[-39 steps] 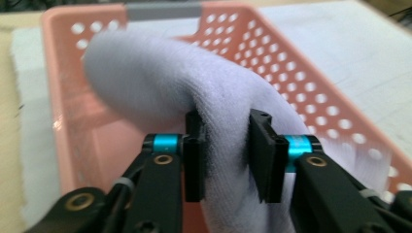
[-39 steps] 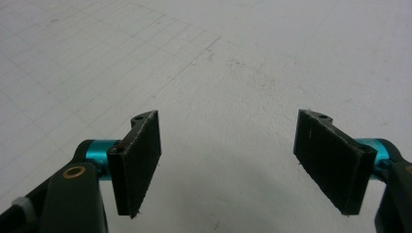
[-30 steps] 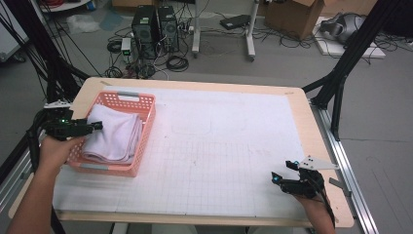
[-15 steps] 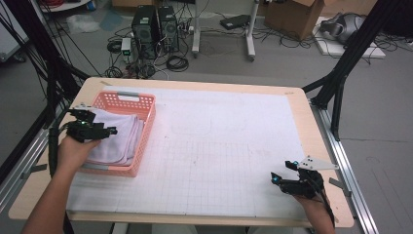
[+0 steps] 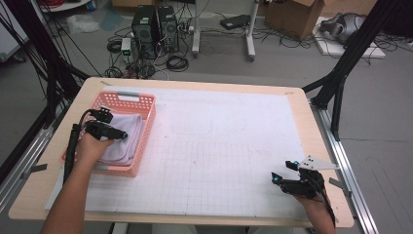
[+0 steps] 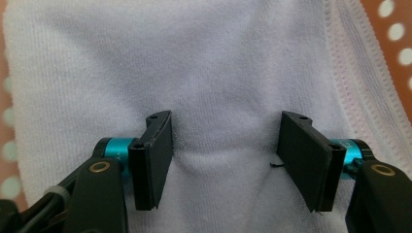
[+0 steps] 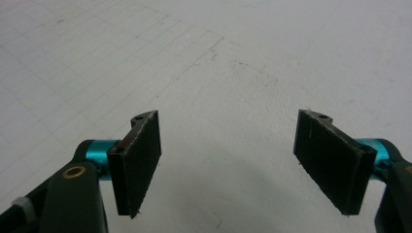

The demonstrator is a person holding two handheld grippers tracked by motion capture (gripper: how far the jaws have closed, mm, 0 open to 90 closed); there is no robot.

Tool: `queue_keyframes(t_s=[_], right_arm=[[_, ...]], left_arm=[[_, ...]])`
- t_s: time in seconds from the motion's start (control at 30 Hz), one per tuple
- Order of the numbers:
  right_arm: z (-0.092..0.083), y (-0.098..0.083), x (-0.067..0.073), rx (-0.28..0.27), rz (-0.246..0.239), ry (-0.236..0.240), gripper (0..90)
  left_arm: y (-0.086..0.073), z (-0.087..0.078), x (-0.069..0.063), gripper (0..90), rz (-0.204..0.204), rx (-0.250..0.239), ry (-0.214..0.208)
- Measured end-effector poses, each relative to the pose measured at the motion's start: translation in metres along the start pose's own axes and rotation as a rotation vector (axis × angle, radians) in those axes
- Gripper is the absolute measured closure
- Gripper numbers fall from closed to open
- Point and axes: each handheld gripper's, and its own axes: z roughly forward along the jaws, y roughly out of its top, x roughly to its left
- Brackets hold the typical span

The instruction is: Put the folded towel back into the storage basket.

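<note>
A folded white terry towel (image 6: 214, 73), soft and looped in texture with a stitched hem along one edge, lies inside a salmon-pink plastic basket (image 5: 127, 101) whose walls are pierced with rows of small holes; the basket sits at the left end of the table (image 5: 195, 84), a pale wooden top covered by a white gridded mat (image 5: 229, 161). The left gripper (image 5: 113, 131) is down over the towel, the person's left hand (image 5: 90, 146) reaching in across the basket's near rim with the forearm stretched up from the bottom edge. In the left gripper view its flat black jaws stand apart with a shallow fold of cloth bulging between them; the jaws have just been opening, and the pads do not pinch the cloth. The right gripper (image 5: 282, 181) rests low near the table's near right corner, over bare mat, its jaws spread wide with nothing between them.
</note>
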Motion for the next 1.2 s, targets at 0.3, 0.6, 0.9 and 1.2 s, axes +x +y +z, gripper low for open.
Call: queue_keyframes(t_s=[0.3,0.6,0.9,1.2], right_arm=[[-0.002,0.000,-0.002,-0.008,-0.003,0.000,24.4],[-0.004,0.000,-0.003,-0.019,0.009,-0.004,24.5],[-0.004,0.000,-0.003,-0.024,0.002,-0.009,24.4],[-0.006,-0.001,-0.003,-0.029,-0.006,-0.014,24.4]], left_arm=[[0.001,-0.004,0.000,31.9,-0.102,-0.073,-0.086],[-0.009,-0.054,-0.007,26.2,-0.131,-0.481,-0.162],[-0.020,-0.089,-0.048,24.7,-0.052,-0.761,-0.300],[-0.027,-0.087,-0.118,24.9,0.053,-0.837,-0.448]])
